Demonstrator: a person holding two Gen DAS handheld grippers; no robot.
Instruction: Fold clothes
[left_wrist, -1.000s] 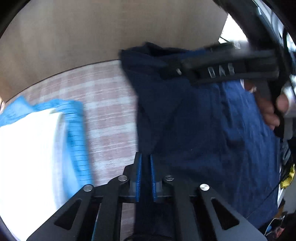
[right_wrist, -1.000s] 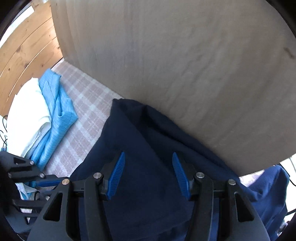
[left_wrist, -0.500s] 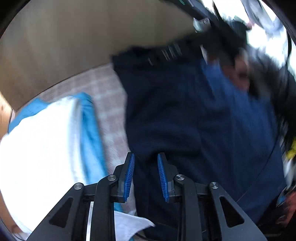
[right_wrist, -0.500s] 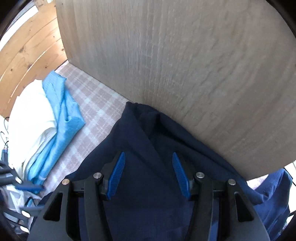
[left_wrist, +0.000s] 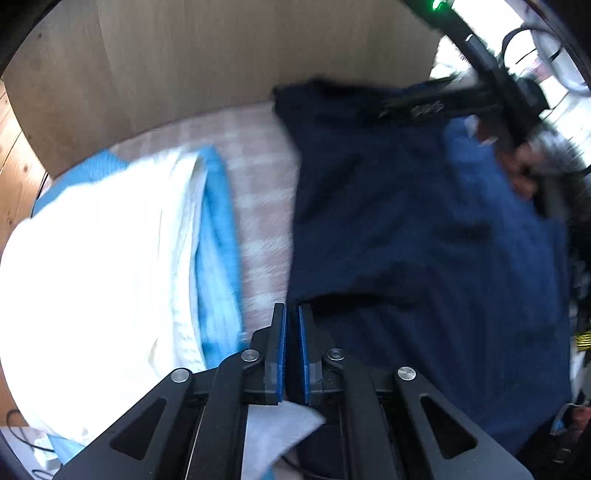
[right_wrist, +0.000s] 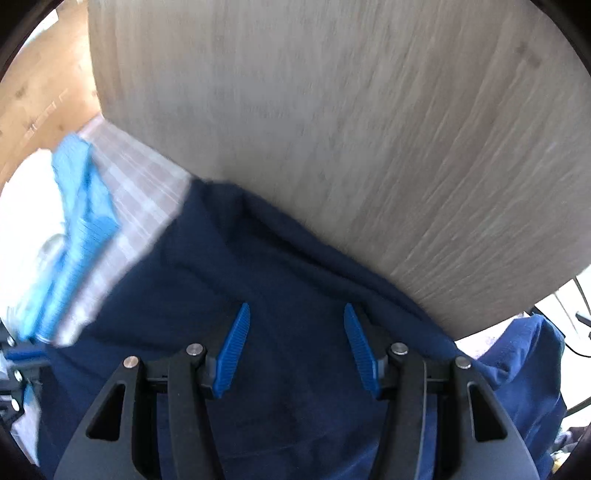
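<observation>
A navy garment (left_wrist: 406, 240) lies spread over the checked cloth (left_wrist: 258, 177), its far edge against a wooden board. My left gripper (left_wrist: 291, 306) is at the garment's near left edge. Its jaws are closing to a thin slit, and dark cloth shows between the pads. In the right wrist view my right gripper (right_wrist: 297, 306) hovers open over the navy garment (right_wrist: 295, 258) near the board, with nothing pinched. The left wrist view shows that gripper (left_wrist: 443, 103) blurred at the far right, held by a hand (left_wrist: 517, 173).
A white folded garment (left_wrist: 92, 258) lies on a light-blue one (left_wrist: 218, 240) at the left. An upright pale wooden board (right_wrist: 332, 110) closes off the far side. Cables and clutter sit past the right edge. A white cloth corner (left_wrist: 277, 424) lies under my left gripper.
My left jaws opened, then came nearly together again at the garment's left edge. The left view has shifted left, so more of the white stack shows. The right gripper drifted a little, its jaws unchanged.
</observation>
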